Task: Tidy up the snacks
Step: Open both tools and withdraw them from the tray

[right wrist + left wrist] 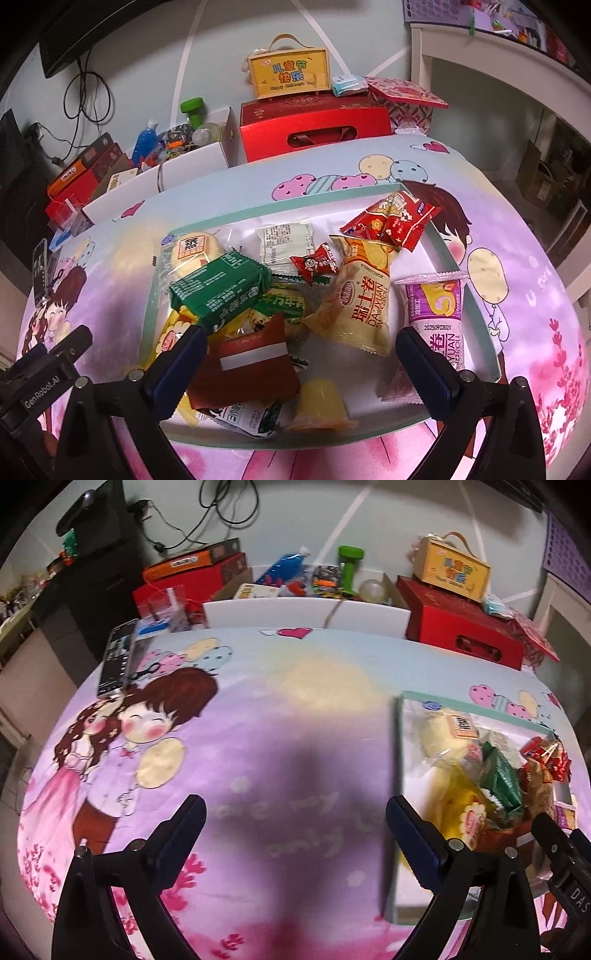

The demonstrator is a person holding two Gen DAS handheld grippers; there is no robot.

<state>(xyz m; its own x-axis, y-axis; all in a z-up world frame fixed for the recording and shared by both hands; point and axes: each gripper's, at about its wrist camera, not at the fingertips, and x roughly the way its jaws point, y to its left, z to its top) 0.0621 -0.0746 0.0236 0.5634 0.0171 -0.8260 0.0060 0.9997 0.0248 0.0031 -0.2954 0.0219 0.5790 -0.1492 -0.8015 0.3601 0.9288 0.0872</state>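
Shallow tray (476,317) holds perhaps a dozen snack packets (221,291).

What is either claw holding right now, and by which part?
Nothing. The left claw is open over bare cloth; the right claw is open above the snack tray, gripping no packet.

Bare cloth (295,738) left of tray (400,775)

A cartoon-printed cloth (258,738) is spread over the table. At its far edge a yellow gift box (289,72) is set on a red carton (314,125). A phone (117,657) is propped near the far left corner.
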